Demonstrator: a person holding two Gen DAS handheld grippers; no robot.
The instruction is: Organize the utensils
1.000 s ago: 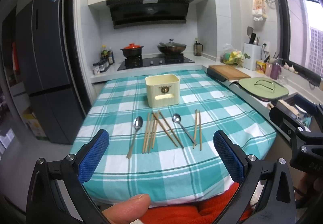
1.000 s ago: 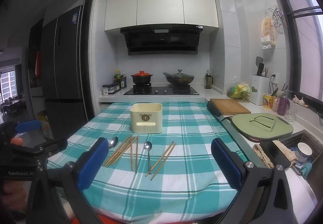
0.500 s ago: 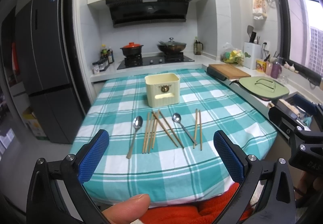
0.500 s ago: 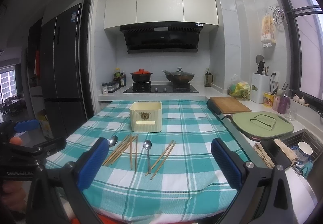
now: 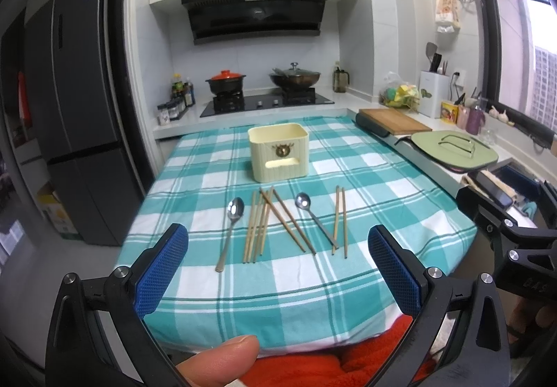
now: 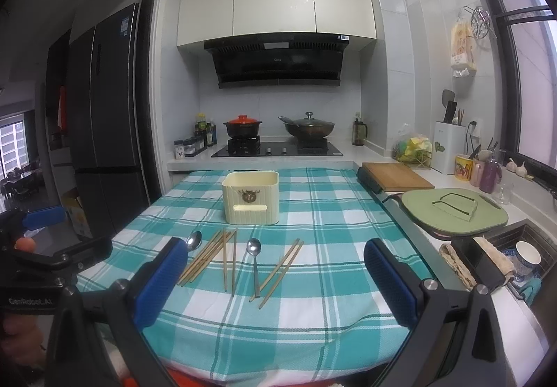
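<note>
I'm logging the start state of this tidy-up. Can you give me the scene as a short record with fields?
surface: table with teal checked cloth
container: cream bin, upright, behind the utensils
spoons: two, left spoon and right spoon, flat on the cloth
chopsticks: several wooden chopsticks lying between and beside the spoons
left gripper: open, holding nothing
right gripper: open, holding nothing
in bin: nothing visible

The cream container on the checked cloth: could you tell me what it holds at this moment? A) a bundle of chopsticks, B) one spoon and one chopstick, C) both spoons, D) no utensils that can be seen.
D: nothing sticks up out of the cream container, while the two spoons and the chopsticks all lie flat on the cloth in front of it.
</note>
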